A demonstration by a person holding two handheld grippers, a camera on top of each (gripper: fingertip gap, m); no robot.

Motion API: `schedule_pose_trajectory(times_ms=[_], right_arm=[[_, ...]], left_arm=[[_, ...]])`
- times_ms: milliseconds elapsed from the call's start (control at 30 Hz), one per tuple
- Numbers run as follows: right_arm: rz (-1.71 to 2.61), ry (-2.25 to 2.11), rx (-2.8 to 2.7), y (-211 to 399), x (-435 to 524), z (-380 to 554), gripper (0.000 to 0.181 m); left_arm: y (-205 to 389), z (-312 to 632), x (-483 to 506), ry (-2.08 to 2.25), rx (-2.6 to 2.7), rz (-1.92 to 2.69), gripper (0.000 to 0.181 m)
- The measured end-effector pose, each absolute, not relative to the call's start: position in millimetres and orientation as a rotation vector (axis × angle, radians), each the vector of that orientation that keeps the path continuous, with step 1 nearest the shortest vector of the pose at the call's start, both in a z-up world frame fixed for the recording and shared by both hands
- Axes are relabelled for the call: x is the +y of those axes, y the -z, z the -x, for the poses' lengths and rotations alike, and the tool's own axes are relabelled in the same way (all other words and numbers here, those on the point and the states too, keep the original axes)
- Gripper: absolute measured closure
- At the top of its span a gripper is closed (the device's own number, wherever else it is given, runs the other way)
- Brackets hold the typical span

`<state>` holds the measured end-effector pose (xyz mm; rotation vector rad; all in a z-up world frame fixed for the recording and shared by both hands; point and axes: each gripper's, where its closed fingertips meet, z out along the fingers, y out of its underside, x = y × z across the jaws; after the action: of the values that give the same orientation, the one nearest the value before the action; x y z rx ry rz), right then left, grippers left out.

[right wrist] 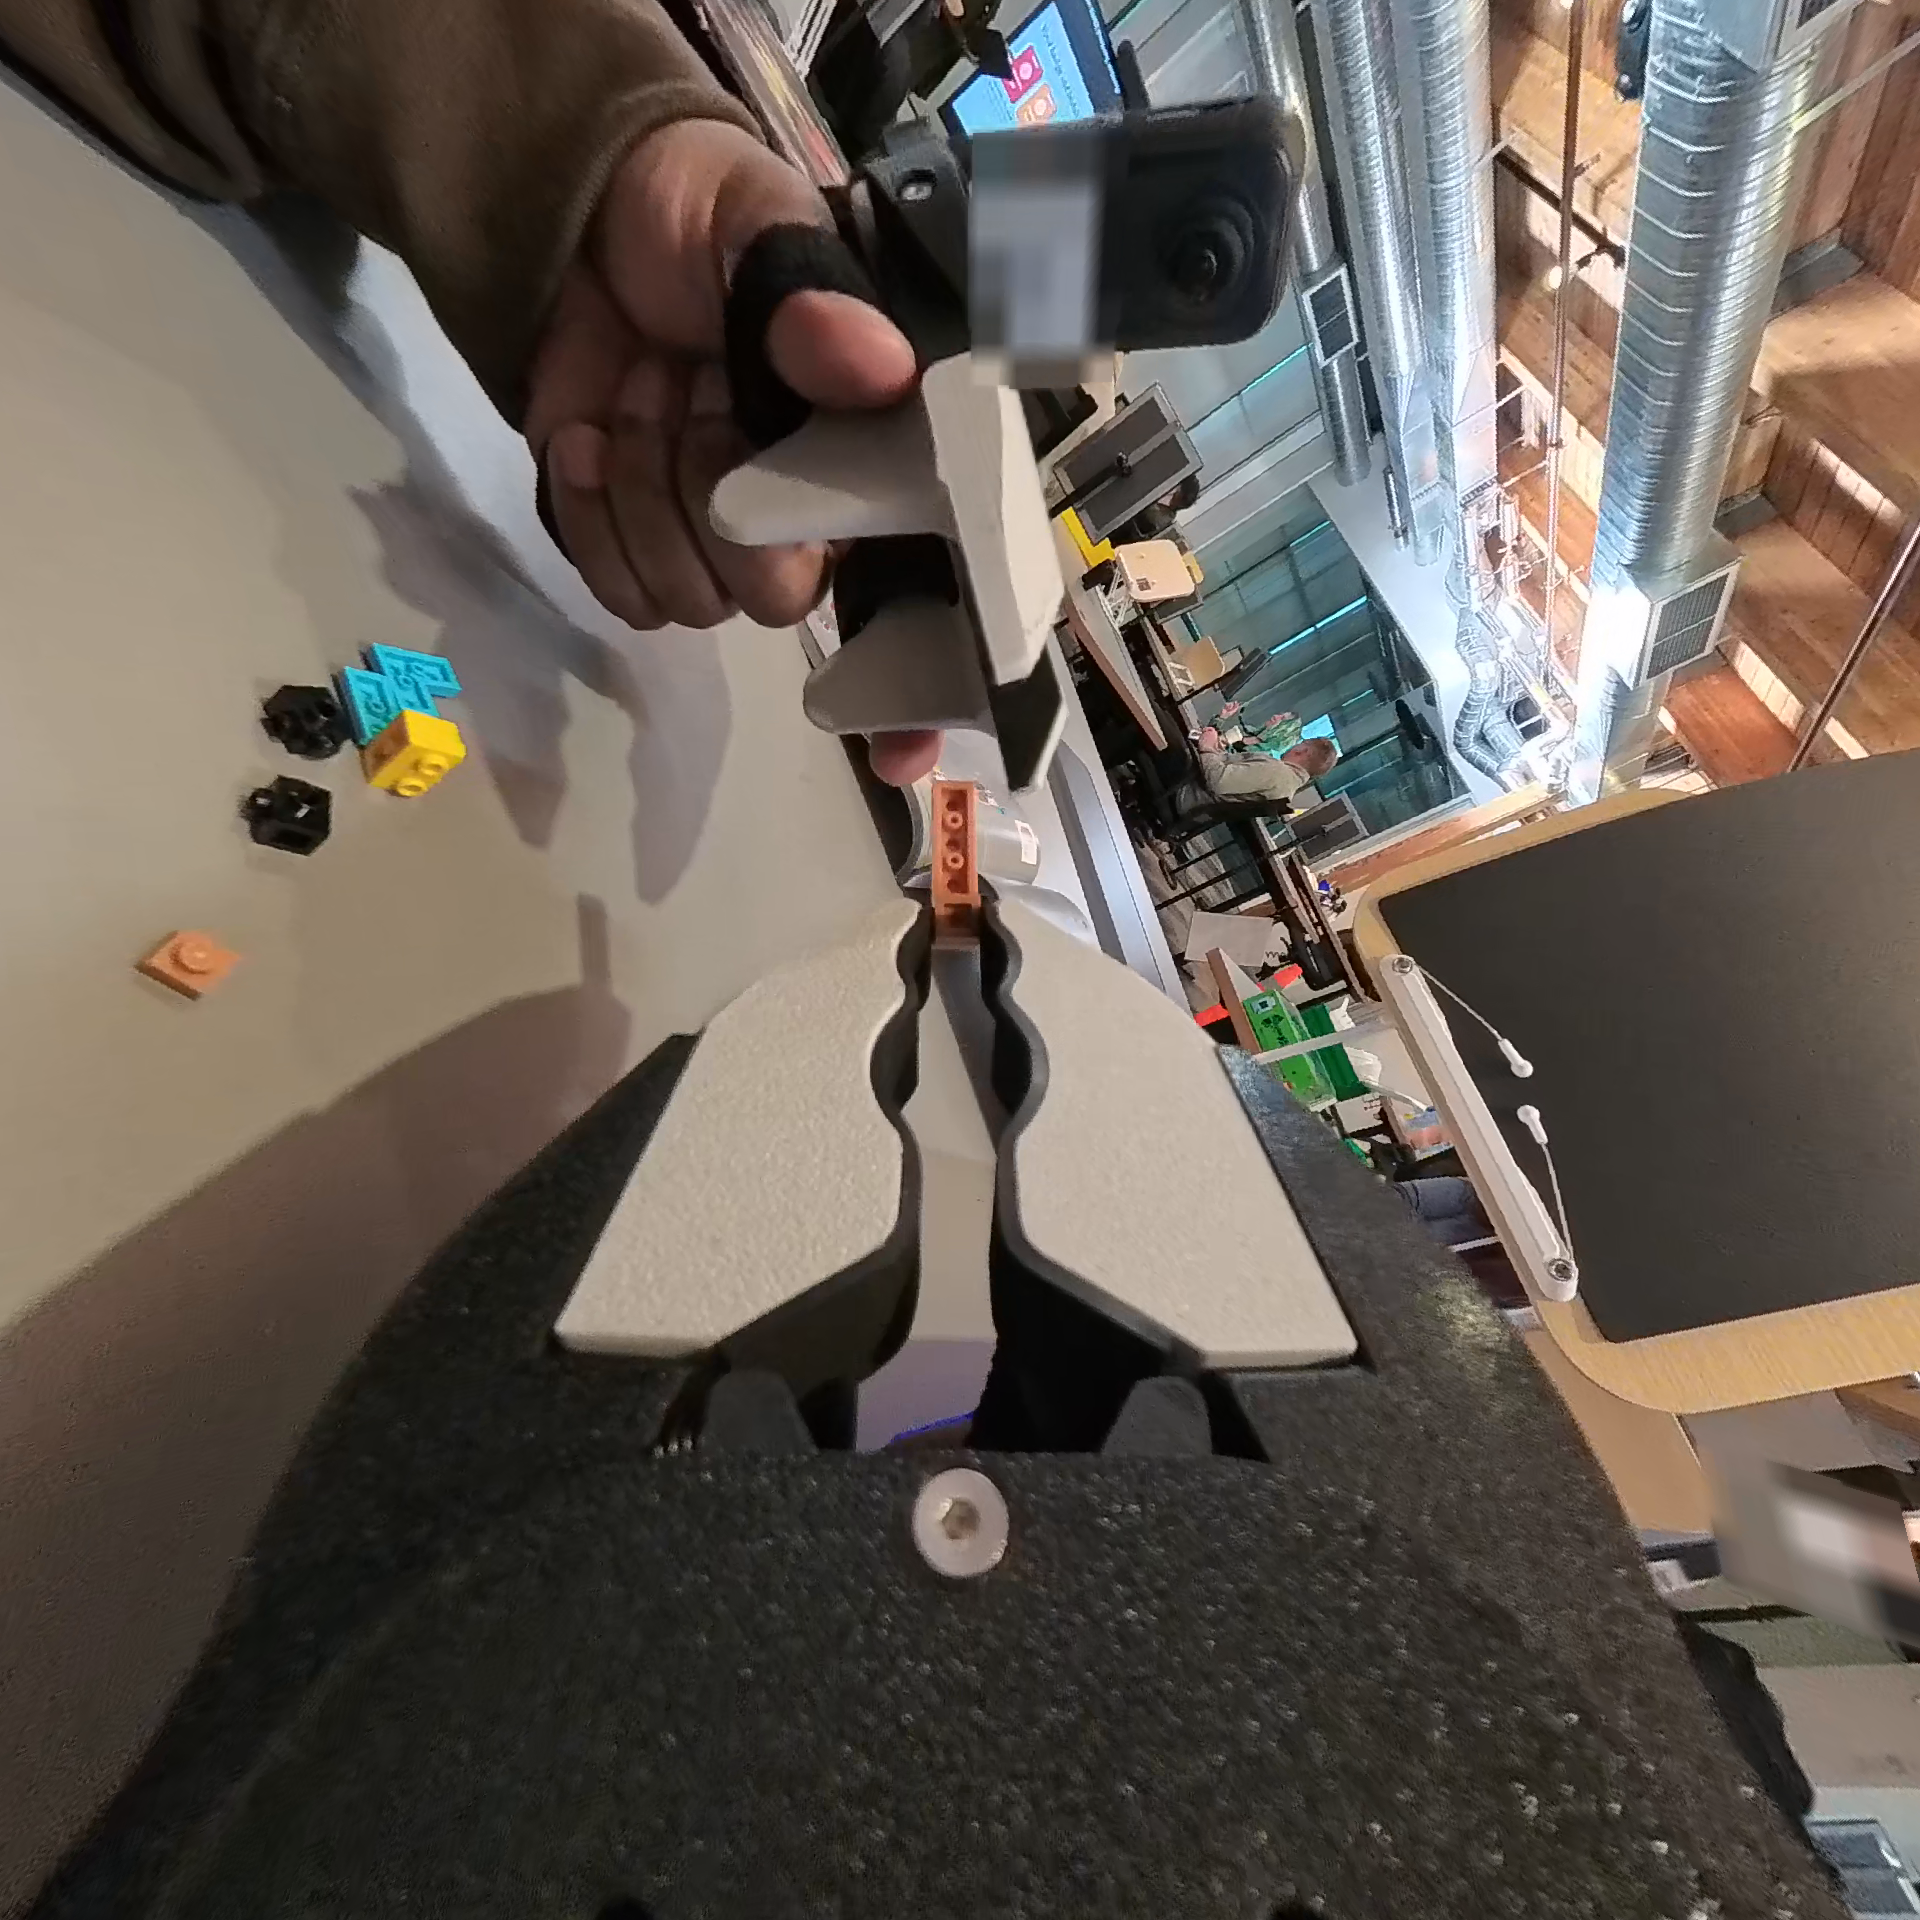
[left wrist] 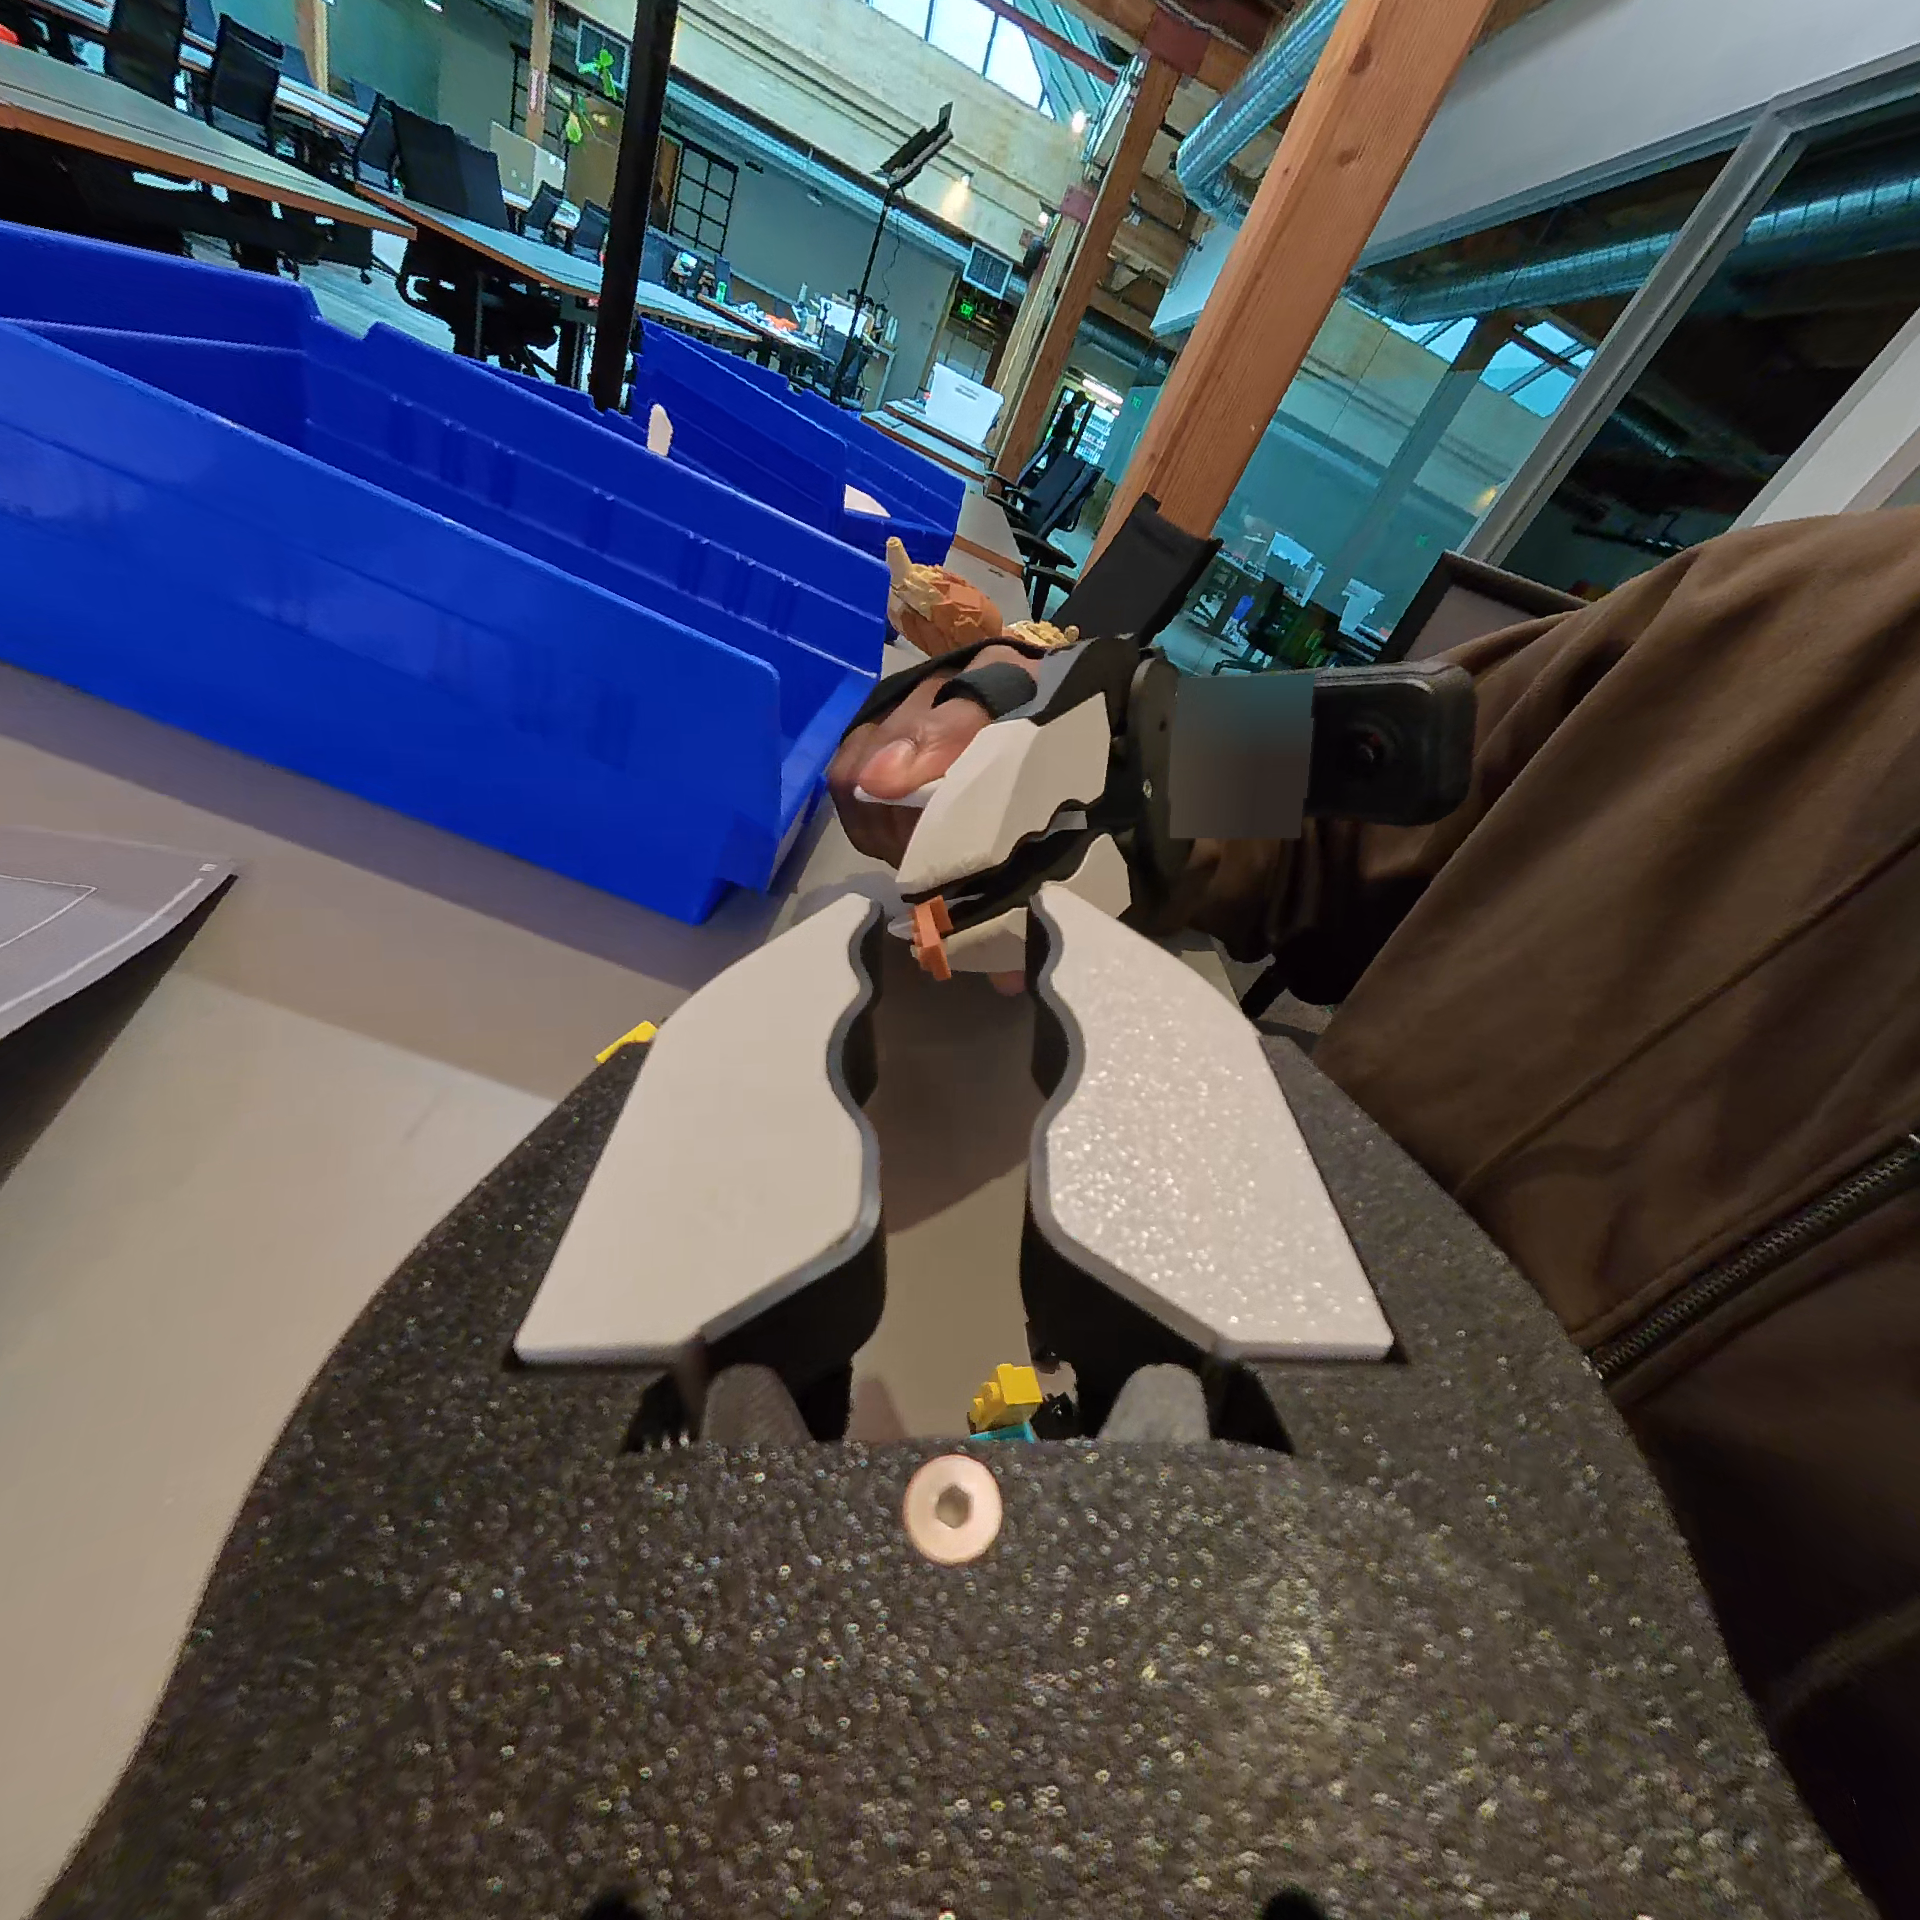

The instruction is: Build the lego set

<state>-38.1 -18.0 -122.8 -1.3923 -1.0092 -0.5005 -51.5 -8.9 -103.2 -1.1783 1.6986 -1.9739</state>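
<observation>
Between the right hand-held gripper [right wrist: 958, 914] tips sits a clenched orange-brown studded brick [right wrist: 953, 844]; left hand-held gripper [left wrist: 956, 920] seemingly released.

Far monitor [right wrist: 1039, 73] bearing writing, perhaps icons, too blurred to read

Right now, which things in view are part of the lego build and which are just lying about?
Job:
- orange brick, clamped in right gripper
- left gripper, open beside it
- loose pieces: yellow-and-teal cluster, two black pieces, orange plate

Lying about:
- blue bins
- sheet on the table
</observation>
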Motion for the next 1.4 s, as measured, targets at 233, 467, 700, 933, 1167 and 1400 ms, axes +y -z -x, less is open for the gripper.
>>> schedule_pose_trajectory(times_ms=[233,467,700,933,1167,1400], right_arm=[[1.386,0.518,-1.022,123.7,-18.0,38.0,0.173],[1.379,0.529,-1.022,122.6,-18.3,37.6,0.173],[1.383,0.545,-1.020,122.7,-17.4,35.0,0.173],[1.379,0.559,-1.017,122.6,-16.8,33.2,0.173],[1.368,0.579,-1.028,123.5,-16.8,32.6,0.173],[1.364,0.579,-1.042,126.0,-17.0,35.5,0.173]], left_arm=[[105.6,52.2,-12.3,1.988,1.720,1.190,0.156],[104.8,51.0,-9.7,1.971,1.704,1.188,0.156],[93.6,48.0,3.2,1.934,1.598,1.155,0.156],[98.5,47.3,1.9,1.900,1.628,1.169,0.156],[104.2,47.4,-1.9,1.894,1.672,1.195,0.157],[118.9,47.3,-13.6,1.840,1.779,1.216,0.157]])
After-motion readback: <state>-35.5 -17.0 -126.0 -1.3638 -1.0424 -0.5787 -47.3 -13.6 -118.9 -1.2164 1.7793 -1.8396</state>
